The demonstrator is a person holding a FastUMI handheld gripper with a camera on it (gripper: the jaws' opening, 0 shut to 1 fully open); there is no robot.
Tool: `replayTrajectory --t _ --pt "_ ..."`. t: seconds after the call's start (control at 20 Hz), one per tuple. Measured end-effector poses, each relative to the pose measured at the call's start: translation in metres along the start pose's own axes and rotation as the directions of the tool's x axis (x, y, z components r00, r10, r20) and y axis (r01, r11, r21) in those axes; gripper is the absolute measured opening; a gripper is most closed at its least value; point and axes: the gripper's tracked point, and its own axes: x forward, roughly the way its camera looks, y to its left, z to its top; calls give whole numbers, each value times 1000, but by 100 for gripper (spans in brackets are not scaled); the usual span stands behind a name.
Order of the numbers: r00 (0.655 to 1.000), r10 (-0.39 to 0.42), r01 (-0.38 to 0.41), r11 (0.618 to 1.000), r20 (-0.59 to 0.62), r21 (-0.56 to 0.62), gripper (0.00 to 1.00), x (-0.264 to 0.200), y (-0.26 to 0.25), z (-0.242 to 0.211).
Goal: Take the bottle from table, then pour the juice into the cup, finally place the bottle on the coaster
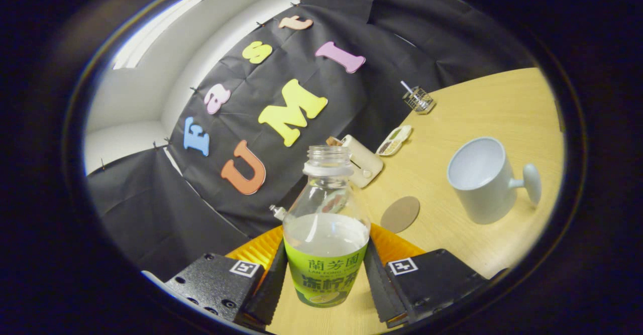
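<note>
Clear plastic, capless and about half full of pale liquid, the bottle (325, 234) stands between the two fingers of the gripper (325, 280), its green label level with the fingertips. Both fingers (274, 282) press against the sides of the bottle at the label, one on each side, so the gripper is closed on it and holds it. The whole scene appears tilted in the gripper view, and the bottle's open neck points up and away from the fingers. Whether the bottle's base touches the table cannot be told, since the base lies low between the fingers. Beyond the fingers, just past the bottle's shoulder and to its right, a round brown coaster (400, 214) lies flat on the pale wooden table (502, 104). Further right of the coaster, well apart from the bottle, a white cup (482, 179) stands upright with its handle turned away from the bottle; its inside looks bare. Behind the bottle's neck, near the black cloth wall (402, 48), sits a cream-coloured toaster-like box (362, 160), and just beside that an oval dish (395, 140) with small compartments. Further along the table's far edge stands a small wire basket (418, 99). Ridged orange parts (397, 244) of the gripper's body show on both sides of the bottle, behind the fingers.
</note>
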Motion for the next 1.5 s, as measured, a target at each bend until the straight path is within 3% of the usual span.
replayTrajectory --t 0.4,0.65,0.9,1.15,1.5 --pt "997 53 -63 968 47 241 78 -7 0 31" --pt "992 109 -127 910 68 395 78 -14 -5 40" --pt "987 143 -158 889 66 430 78 -18 -5 47" --pt "984 174 -166 806 41 567 78 -9 4 49" --pt "983 178 -161 745 41 647 78 -9 -1 40"
